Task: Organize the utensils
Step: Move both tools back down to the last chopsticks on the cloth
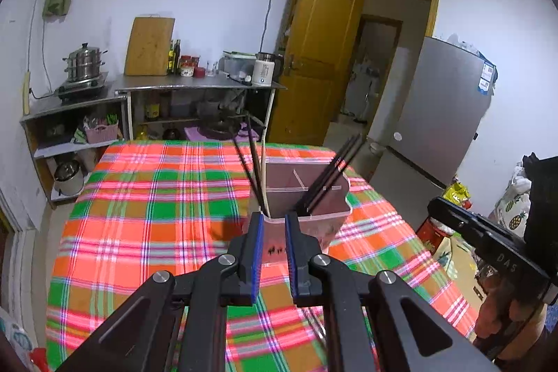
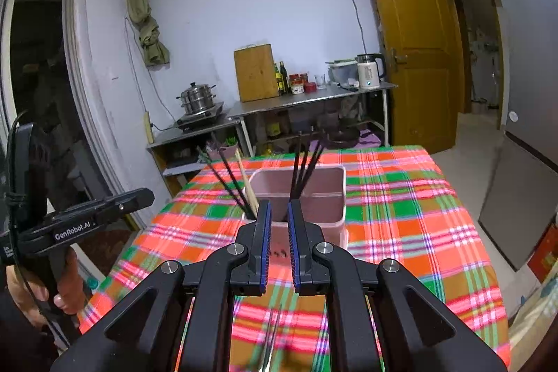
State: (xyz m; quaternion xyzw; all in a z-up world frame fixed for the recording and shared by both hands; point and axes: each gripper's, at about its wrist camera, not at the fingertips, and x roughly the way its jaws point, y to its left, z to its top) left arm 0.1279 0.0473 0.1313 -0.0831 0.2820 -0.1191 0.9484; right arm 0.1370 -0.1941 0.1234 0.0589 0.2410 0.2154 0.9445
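A pink utensil holder [image 1: 331, 222] [image 2: 331, 197] stands on the plaid tablecloth [image 1: 157, 197] [image 2: 401, 204]. Dark chopsticks [image 1: 249, 162] [image 2: 226, 176] and one pale wooden chopstick [image 1: 264, 176] [image 2: 247, 183] lean out of its left side. More dark chopsticks [image 1: 334, 176] [image 2: 307, 166] stand in its right side. My left gripper [image 1: 273, 218] points at the holder's near wall, jaws almost together with nothing between them. My right gripper [image 2: 279, 206] does the same, shut and not holding anything. A thin grey streak [image 2: 270, 337] lies under it; I cannot tell what it is.
A steel counter [image 1: 195, 84] [image 2: 314, 96] behind the table carries a cutting board, bottles, a kettle [image 2: 368, 70] and a steamer pot [image 1: 83, 61]. A fridge [image 1: 439, 114] and an open wooden door [image 2: 415, 58] stand to the right. A hand [image 2: 66, 281] holds the left gripper at the table's left edge.
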